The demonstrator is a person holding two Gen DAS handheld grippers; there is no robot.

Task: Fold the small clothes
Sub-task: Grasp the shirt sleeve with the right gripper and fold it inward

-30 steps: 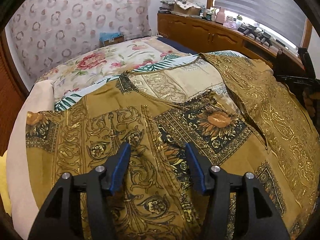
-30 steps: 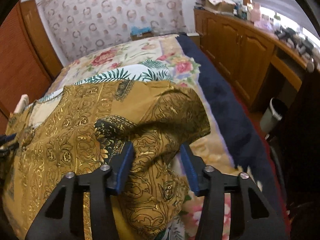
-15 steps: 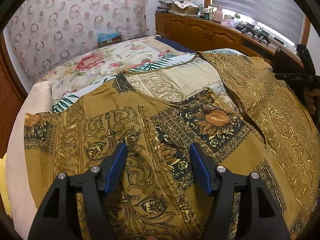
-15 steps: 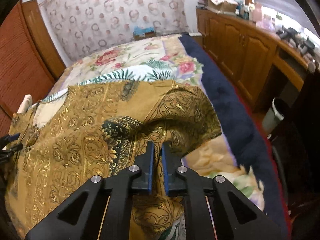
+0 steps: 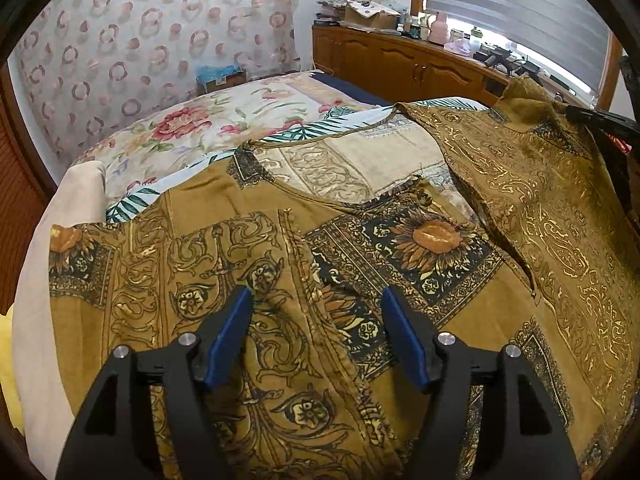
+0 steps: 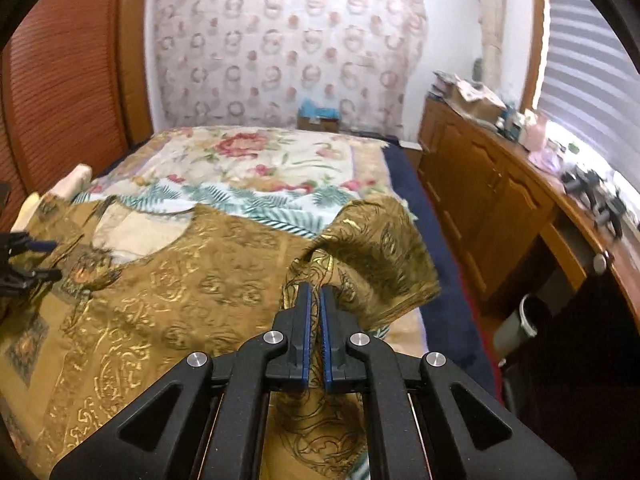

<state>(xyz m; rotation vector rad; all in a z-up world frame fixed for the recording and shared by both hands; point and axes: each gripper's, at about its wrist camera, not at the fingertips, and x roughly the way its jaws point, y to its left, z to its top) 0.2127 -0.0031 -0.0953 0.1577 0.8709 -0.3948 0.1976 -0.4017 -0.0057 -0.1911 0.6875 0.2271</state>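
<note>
- Left wrist view: looks forward between the parted fingers of the left gripper (image 5: 316,336), low and close over the patterned garment (image 5: 248,264) spread on the bed (image 5: 224,120); it faces the patterned curtain (image 5: 132,48) at the far end, with the wooden cabinet (image 5: 404,64) at upper right.
- Right wrist view: looks along the closed fingers of the right gripper (image 6: 315,332), set higher above the bed (image 6: 256,156), facing the same curtain (image 6: 288,48); cabinet (image 6: 484,192) at right.
- Shared field: the garment (image 6: 192,280), the bed, curtain and cabinet; the left gripper (image 6: 28,260) shows at the right view's left edge.
</note>
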